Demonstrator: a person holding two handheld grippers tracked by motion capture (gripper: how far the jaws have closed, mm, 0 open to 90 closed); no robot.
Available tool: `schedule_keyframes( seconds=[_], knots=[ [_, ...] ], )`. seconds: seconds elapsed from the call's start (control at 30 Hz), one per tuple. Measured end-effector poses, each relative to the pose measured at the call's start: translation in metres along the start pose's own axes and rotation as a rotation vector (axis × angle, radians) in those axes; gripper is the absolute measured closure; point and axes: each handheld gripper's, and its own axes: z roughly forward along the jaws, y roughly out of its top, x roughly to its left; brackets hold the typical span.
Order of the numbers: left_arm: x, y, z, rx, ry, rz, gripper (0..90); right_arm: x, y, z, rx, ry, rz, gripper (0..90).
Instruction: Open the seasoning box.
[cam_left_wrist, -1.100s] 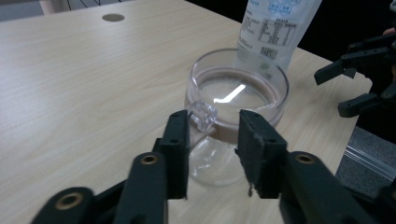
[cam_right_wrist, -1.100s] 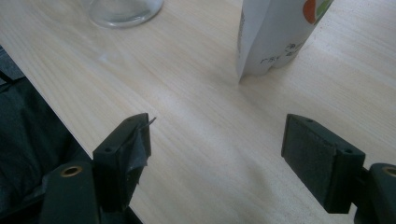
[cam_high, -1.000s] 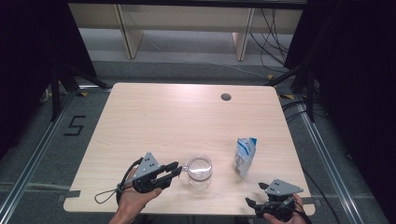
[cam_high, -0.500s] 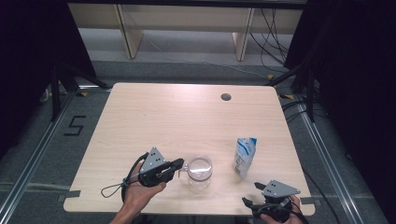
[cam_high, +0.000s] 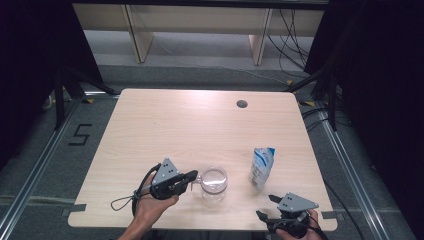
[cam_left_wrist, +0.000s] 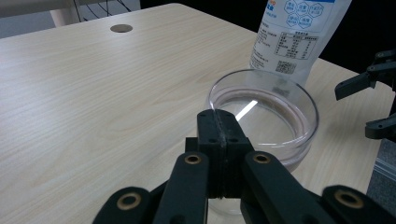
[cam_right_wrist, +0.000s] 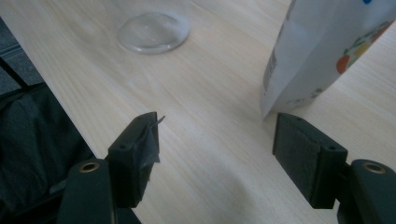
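Note:
A clear round glass jar (cam_high: 214, 184) stands near the table's front edge, seen close up in the left gripper view (cam_left_wrist: 280, 116). My left gripper (cam_high: 195, 176) lies level at the jar's left side. Its jaws have just been closing and now pinch the near wall at the rim (cam_left_wrist: 219, 116). A white and blue pouch (cam_high: 262, 167) stands upright to the right of the jar (cam_left_wrist: 299, 37). My right gripper (cam_high: 265, 206) sits at the front right edge, open; its jaws have just been closing with nothing between them (cam_right_wrist: 217, 126). The pouch's lower corner (cam_right_wrist: 322, 56) stands just ahead of them.
The wooden table (cam_high: 200, 130) has a round cable hole (cam_high: 242, 104) at the back right. Its front edge (cam_right_wrist: 70, 88) runs close beside my right gripper's left jaw. Cables and shelf legs lie on the floor behind the table.
My left gripper's jaws have come together on the jar's rim. The right gripper's jaws have narrowed a little. Neither hand has shifted much.

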Motion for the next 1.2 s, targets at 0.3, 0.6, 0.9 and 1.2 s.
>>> schedule_keyframes(
  seconds=[0.3,0.6,0.9,1.2],
  knots=[
    [0.0,-0.002,0.0,-0.013,-0.002,0.001,89.2,0.008,0.011,0.007,-0.061,0.038,-0.004,46.2],
    [0.0,-0.003,0.0,-0.022,-0.001,0.006,89.2,0.011,0.023,0.014,-0.127,0.04,-0.036,60.0],
    [0.001,-0.005,0.0,-0.028,-0.003,0.013,89.2,0.017,0.037,0.024,-0.165,0.048,-0.062,68.8],
    [0.001,-0.006,0.0,-0.038,0.003,0.001,89.2,0.017,0.048,0.031,-0.198,0.055,-0.086,77.7]
  ],
)
